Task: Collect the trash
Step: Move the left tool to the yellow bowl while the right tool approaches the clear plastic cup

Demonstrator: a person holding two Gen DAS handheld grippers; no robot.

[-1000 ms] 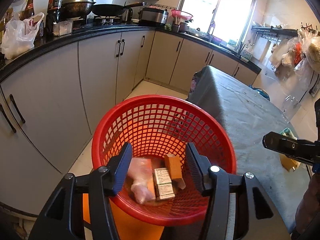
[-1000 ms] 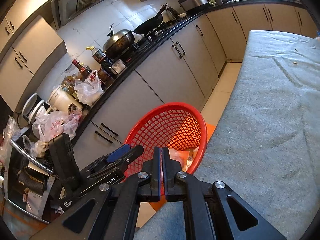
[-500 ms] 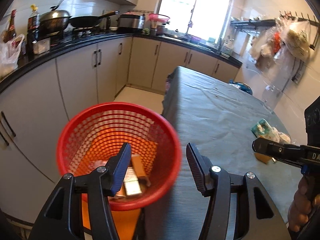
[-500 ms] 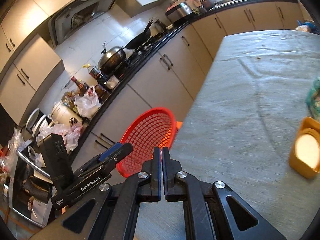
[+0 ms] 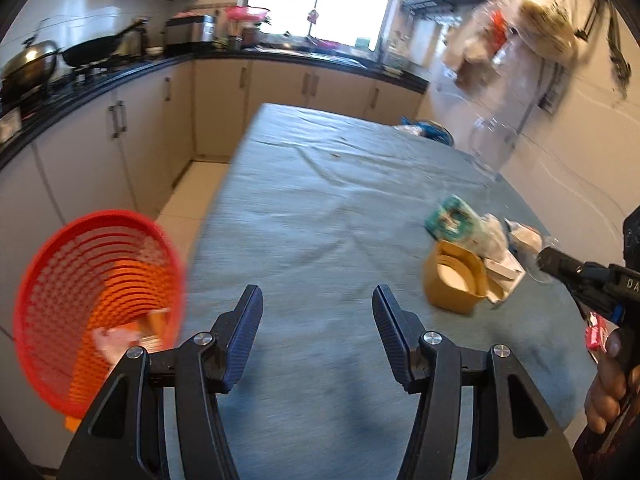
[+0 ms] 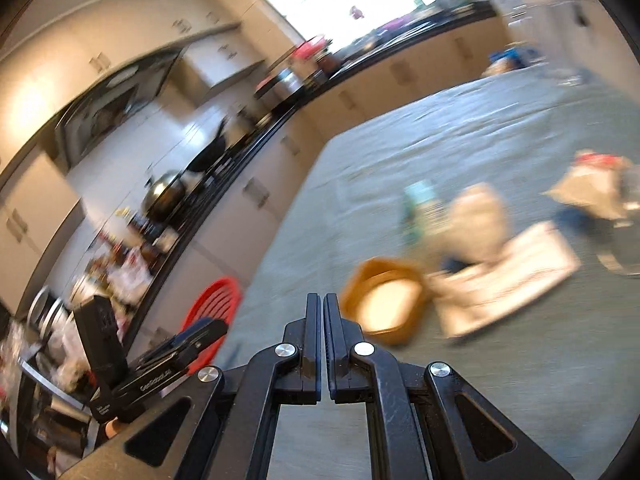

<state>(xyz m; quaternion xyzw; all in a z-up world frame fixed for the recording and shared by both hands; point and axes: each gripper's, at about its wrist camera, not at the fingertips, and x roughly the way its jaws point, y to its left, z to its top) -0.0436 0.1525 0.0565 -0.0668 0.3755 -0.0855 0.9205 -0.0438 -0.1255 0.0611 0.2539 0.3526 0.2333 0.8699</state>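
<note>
A red mesh basket [image 5: 72, 280] stands off the table's left side with a pink bag and small boxes in it; it also shows in the right wrist view [image 6: 218, 300]. My left gripper [image 5: 318, 304] is open and empty over the grey table [image 5: 320, 208]. A trash pile lies at the table's right: a yellow tub [image 5: 454, 280], a teal packet [image 5: 450, 216], white wrappers [image 5: 500, 252]. My right gripper [image 6: 323, 304] is shut and empty, just left of the yellow tub [image 6: 386, 300], with a white box [image 6: 508, 276] beyond. The right gripper [image 5: 560, 264] also shows by the pile.
Beige kitchen cabinets [image 5: 132, 140] with a black counter, a wok and pots run along the left and back. A clear glass jug [image 5: 490, 148] stands on the table by the right wall. Bags hang on wall hooks [image 5: 540, 32]. The right wrist view is blurred.
Both grippers have swung right, away from the red basket and toward the trash pile on the table. The left stays open and the right stays shut.
</note>
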